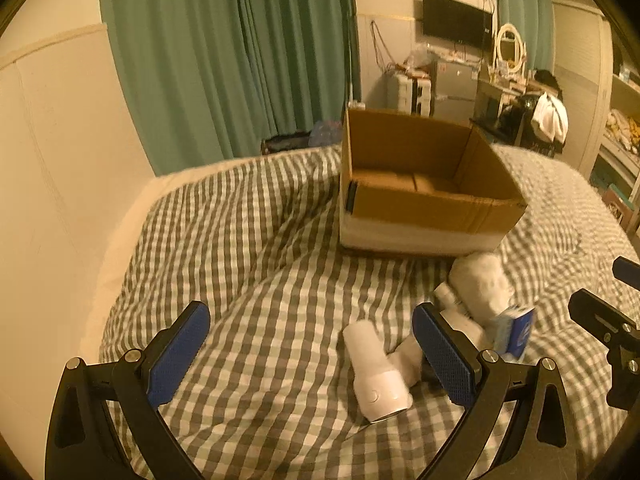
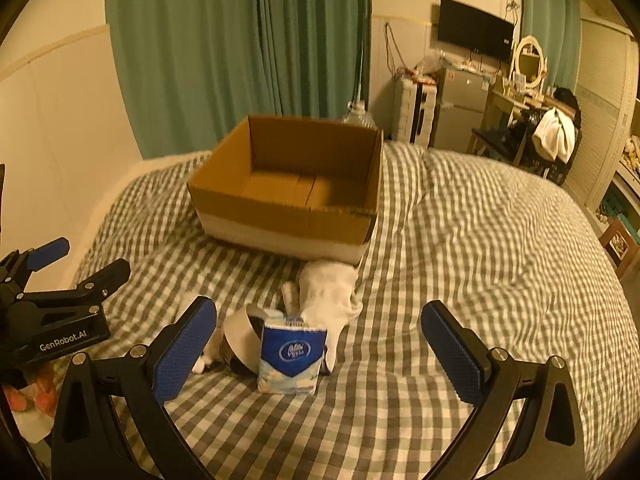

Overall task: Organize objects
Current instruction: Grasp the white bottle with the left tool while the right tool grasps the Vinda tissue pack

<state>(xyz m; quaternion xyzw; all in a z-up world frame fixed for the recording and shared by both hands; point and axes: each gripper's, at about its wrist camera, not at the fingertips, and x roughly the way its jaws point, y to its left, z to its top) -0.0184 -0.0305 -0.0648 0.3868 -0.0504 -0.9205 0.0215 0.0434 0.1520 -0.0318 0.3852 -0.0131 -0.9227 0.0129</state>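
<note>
Left wrist view: left gripper [image 1: 311, 354] spread wide, nothing between the blue pads, hanging low over a grey-and-white checked duvet [image 1: 248, 264]. White hair dryer [image 1: 378, 372] lying on the duvet in the gap between the fingers, nearer the right-hand finger, nozzle end toward the camera, untouched by either pad. Just beyond it a white tube [image 1: 452, 300], a rolled white cloth [image 1: 482, 284] and a blue-and-white tissue pack [image 1: 516, 330], bunched together. Open cardboard box [image 1: 424, 188] standing on the duvet behind the pile, flaps up, inside bare. Part of the other gripper visible at the right edge.

Right wrist view: right gripper [image 2: 319, 340] also spread wide, holding nothing. Tissue pack [image 2: 292, 354] standing upright on the duvet [image 2: 480, 248] between the fingers, closer to the left one, touching neither. Hair dryer [image 2: 240, 336] just behind and left of the pack, partly hidden. White cloth [image 2: 326, 292] behind the pack, reaching the box's front wall. Tube [image 2: 289, 294] just left of the cloth. Box [image 2: 288, 216] beyond, well apart from the fingers. Left gripper body at the left edge. Green curtain [image 2: 240, 48] behind the bed.
</note>
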